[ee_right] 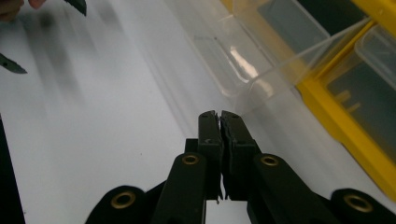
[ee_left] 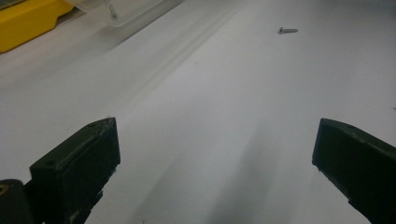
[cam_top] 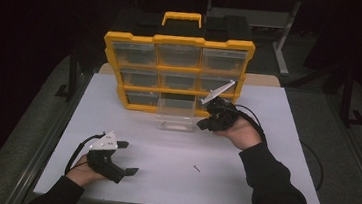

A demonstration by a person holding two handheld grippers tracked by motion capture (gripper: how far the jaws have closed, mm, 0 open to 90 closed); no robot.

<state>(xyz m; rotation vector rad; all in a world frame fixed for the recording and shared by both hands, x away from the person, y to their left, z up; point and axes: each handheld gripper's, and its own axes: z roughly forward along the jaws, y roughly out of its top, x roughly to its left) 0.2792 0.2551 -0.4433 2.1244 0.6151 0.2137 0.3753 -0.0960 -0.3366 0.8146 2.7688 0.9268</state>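
Sorting seems under way: a lone screw (cam_top: 196, 168) lies on the white table (cam_top: 271, 191), at about three o'clock from the left gripper (cam_top: 128, 157), whose jaws are spread wide. Pressed together on nothing, the right gripper (cam_top: 201, 124) hovers beside the pulled-out clear drawer (cam_top: 176, 116) at twelve o'clock, which perhaps already holds one screw. Next, likely, comes a precise pinch on that tiny screw.

Looks like a workshop or lab bench: white table (cam_top: 241, 188) bearing a yellow parts organizer (cam_top: 177, 66) of clear drawers (one pulled out), loose screw (cam_top: 196, 168), dark surroundings, another table frame (cam_top: 280, 36) behind.
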